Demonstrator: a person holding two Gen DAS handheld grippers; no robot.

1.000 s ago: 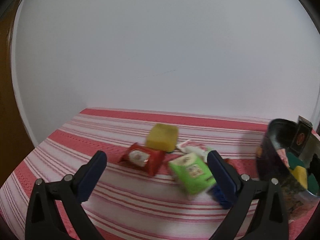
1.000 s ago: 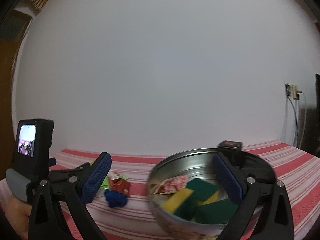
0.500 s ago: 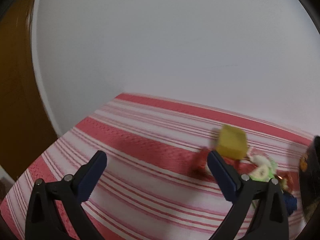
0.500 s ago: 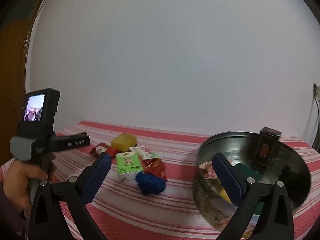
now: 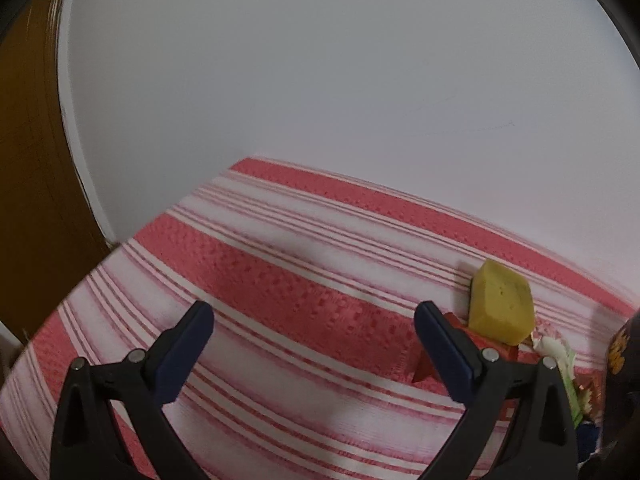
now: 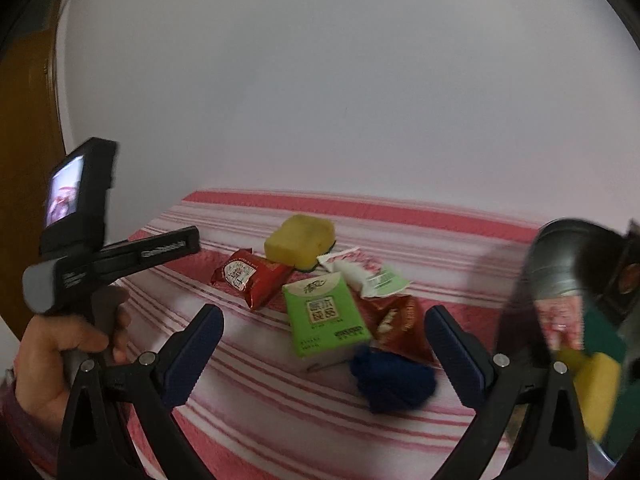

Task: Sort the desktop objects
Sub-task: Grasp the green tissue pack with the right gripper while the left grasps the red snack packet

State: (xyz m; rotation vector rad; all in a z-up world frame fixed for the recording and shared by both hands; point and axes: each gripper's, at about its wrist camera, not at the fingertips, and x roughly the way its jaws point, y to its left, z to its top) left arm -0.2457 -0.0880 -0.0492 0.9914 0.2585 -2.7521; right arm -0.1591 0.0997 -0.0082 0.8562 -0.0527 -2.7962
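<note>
A pile lies on the striped cloth in the right wrist view: a yellow sponge [image 6: 301, 241], a red snack packet [image 6: 253, 276], a green packet [image 6: 326, 316], a white packet [image 6: 362, 270], a dark red packet [image 6: 400, 326] and a blue ball of yarn [image 6: 392, 380]. My right gripper [image 6: 322, 344] is open and empty, just in front of the pile. My left gripper [image 5: 312, 340] is open and empty over bare cloth, left of the sponge [image 5: 502, 306]. The left gripper's body [image 6: 108, 256] shows in the right wrist view, held by a hand.
A metal bowl [image 6: 560, 264] stands at the right, holding yellow-and-green sponges [image 6: 596, 384], a pink packet and a dark box. The red-and-white striped cloth [image 5: 280, 288] ends at a white wall. A brown door [image 5: 28, 160] is at the left.
Both views swung left. The left gripper turned away from the pile, which now sits at its right edge. The right gripper left the bowl and now faces the pile.
</note>
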